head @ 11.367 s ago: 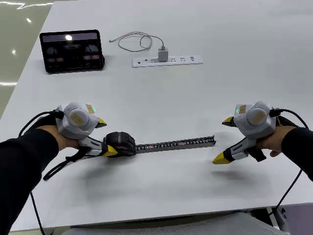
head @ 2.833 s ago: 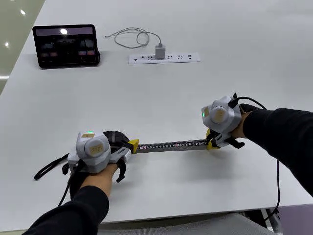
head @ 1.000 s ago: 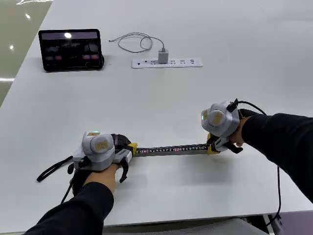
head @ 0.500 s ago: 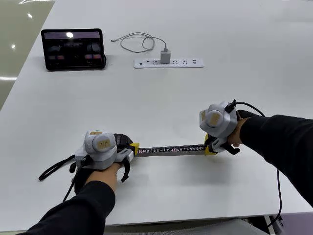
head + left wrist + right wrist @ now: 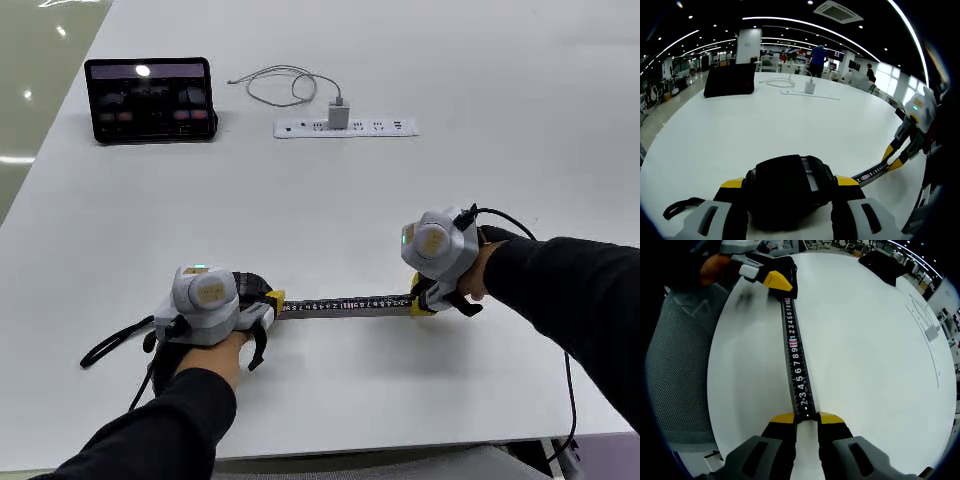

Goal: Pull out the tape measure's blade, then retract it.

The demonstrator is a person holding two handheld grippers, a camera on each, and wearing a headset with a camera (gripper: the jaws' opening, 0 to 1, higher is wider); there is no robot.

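Two grippers hold one black tape measure [image 5: 248, 286], well on my side of the white plastic power strip [image 5: 345, 128].
My left gripper [image 5: 790, 181] is clamped around the rounded black case [image 5: 790, 167]; my right gripper [image 5: 806, 417] pinches narrow on the end of the thin dark steel blade [image 5: 796, 365]. I judge the blade springy, slippery and sharp-edged, so I would hold it flat at the hook; the case looks heavier and safe to squeeze.

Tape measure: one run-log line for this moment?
left gripper: shut on case | right gripper: shut on blade tip | blade: extended, flat on table
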